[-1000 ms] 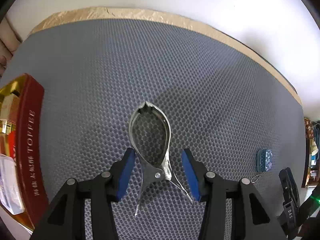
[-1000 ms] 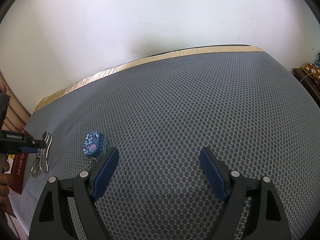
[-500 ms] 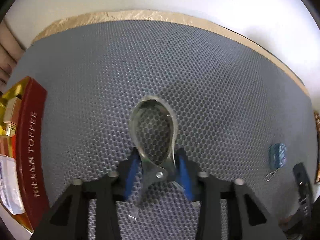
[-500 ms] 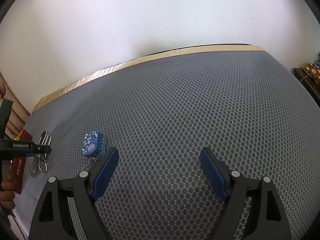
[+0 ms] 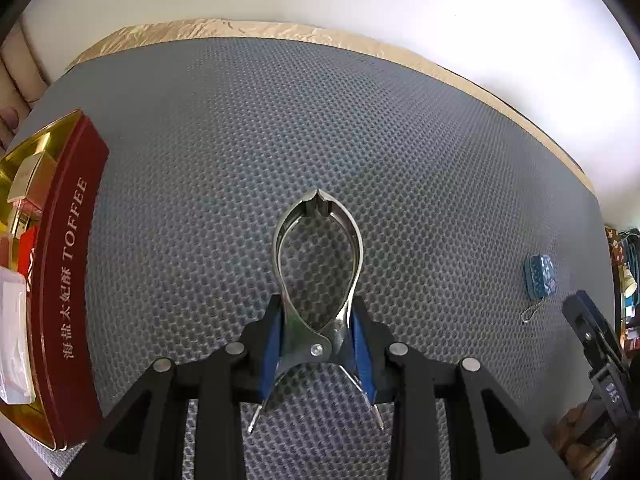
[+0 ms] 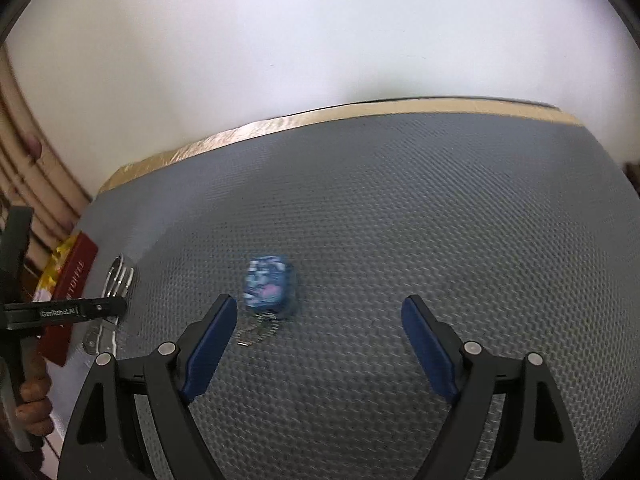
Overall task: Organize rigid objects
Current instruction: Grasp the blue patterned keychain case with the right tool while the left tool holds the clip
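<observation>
Left gripper (image 5: 318, 344) pads clamped on steel nipper (image 5: 318, 264) at pivot, jaws just closed. Nipper seen mid-mat (image 5: 400, 140), red toffee tin (image 5: 68, 280) at left mat edge. Right gripper (image 6: 320, 344) held spread, nothing gripped; blue keychain charm (image 6: 268, 286) blurred, just beyond left pad.

The red-and-gold rectangular toffee tin (image 5: 68, 280) is cut off by the left edge. The small blue patterned box with bead chain (image 6: 269, 286) is motion-blurred; its pattern cannot be read.
</observation>
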Demonstrator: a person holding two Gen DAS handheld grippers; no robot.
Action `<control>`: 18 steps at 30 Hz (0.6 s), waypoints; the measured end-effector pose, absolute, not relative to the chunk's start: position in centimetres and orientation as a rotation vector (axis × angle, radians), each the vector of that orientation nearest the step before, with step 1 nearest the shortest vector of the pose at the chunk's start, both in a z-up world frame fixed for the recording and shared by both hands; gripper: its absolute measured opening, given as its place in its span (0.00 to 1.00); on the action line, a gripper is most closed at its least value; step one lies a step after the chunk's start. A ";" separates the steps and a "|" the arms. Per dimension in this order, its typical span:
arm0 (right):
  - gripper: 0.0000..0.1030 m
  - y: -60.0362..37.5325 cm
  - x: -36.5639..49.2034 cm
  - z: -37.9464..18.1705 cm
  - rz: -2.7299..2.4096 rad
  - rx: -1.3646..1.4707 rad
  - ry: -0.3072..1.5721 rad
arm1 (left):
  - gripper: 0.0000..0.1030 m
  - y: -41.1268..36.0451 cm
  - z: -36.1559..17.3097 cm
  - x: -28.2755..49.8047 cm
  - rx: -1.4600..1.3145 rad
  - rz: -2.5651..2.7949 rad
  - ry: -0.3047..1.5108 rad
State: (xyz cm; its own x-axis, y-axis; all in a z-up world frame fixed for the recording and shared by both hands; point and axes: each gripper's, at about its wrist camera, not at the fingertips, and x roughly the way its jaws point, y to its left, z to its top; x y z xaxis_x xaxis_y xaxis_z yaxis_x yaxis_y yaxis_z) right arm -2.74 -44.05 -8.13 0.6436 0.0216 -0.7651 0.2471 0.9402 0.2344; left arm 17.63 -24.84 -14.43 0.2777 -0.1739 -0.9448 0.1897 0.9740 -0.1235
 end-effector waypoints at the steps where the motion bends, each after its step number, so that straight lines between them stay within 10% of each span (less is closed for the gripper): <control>1: 0.80 -43.6 -2.3 -8.2 -0.120 0.327 0.875 | 0.31 -24.7 -14.5 17.5 0.013 -0.244 1.267; 14: 0.53 -42.5 0.6 -9.6 -0.136 0.290 0.918 | 0.31 -23.3 -14.2 14.3 0.023 -0.268 1.265; 18: 0.28 -41.7 0.7 -10.0 -0.163 0.234 0.921 | 0.31 -23.1 -13.7 13.8 0.017 -0.275 1.268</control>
